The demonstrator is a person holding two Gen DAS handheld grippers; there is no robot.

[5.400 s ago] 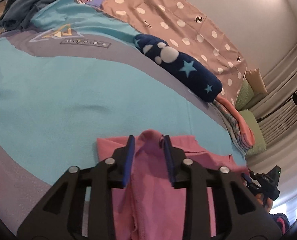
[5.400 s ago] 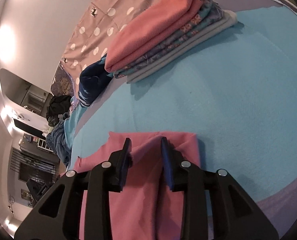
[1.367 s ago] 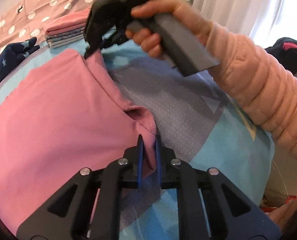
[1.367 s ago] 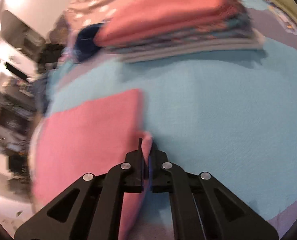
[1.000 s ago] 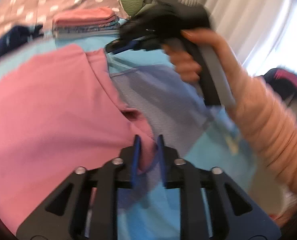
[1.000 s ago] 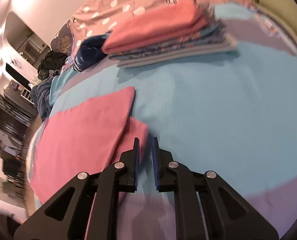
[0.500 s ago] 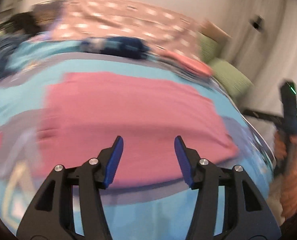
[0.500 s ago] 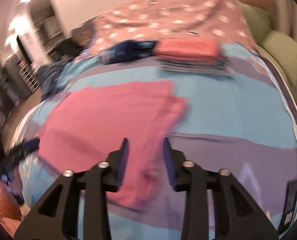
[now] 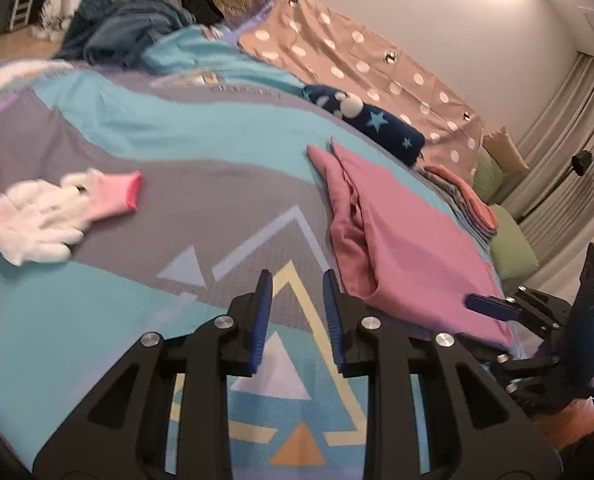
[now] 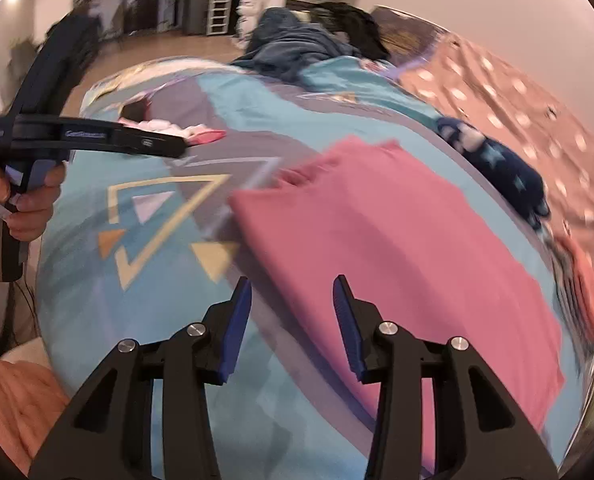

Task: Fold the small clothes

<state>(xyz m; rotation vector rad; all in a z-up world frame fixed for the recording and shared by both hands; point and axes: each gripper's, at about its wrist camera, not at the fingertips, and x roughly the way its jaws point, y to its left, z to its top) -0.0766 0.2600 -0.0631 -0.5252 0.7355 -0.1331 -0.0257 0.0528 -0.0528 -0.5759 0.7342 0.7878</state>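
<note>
Now your right tongs (image 10: 293, 300), parted and empty, hover over the pink garment's (image 10: 397, 240) near corner; your left tongs (image 9: 297, 304), closing on nothing, sit beside its left edge.

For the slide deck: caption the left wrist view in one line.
Empty left gripper, jaws closing, above the bedspread beside a half-folded pink garment.

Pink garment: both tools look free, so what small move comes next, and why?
Probably bring the right tool down onto the near edge of the pink garment to start another fold. The garment lies flat but still wide on the bedspread; the right tool gapes empty just above that edge, while the left tool, closing on nothing, hangs off to the side.
</note>
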